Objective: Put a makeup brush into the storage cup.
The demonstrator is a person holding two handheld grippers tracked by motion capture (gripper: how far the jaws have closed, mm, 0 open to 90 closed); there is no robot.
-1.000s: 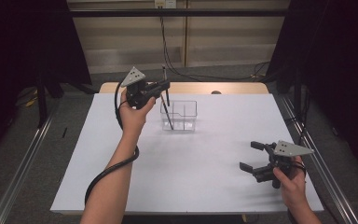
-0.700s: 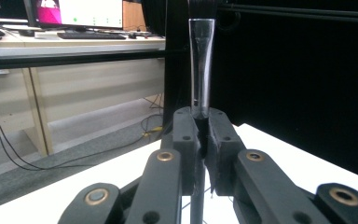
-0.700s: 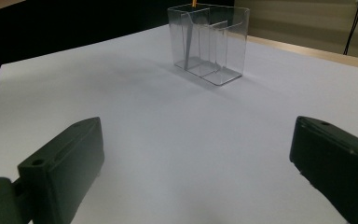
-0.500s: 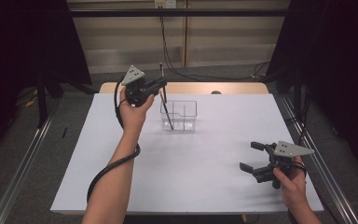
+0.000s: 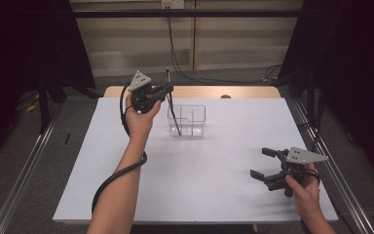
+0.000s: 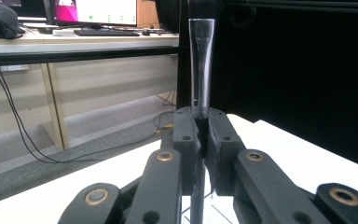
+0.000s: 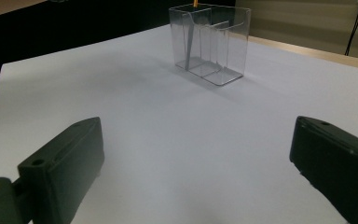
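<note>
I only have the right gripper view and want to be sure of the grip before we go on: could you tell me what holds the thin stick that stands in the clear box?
Observer: The left gripper does; its jaws are shut on the stick.
Operator: Thank you. Does the stick end at the jaws?
Observer: No, in the left gripper view a good stretch of it rises above them.
Operator: And how does it sit in the box?
Observer: From the high view it leans, with its lower end down in the left compartment of the clear box.
</note>
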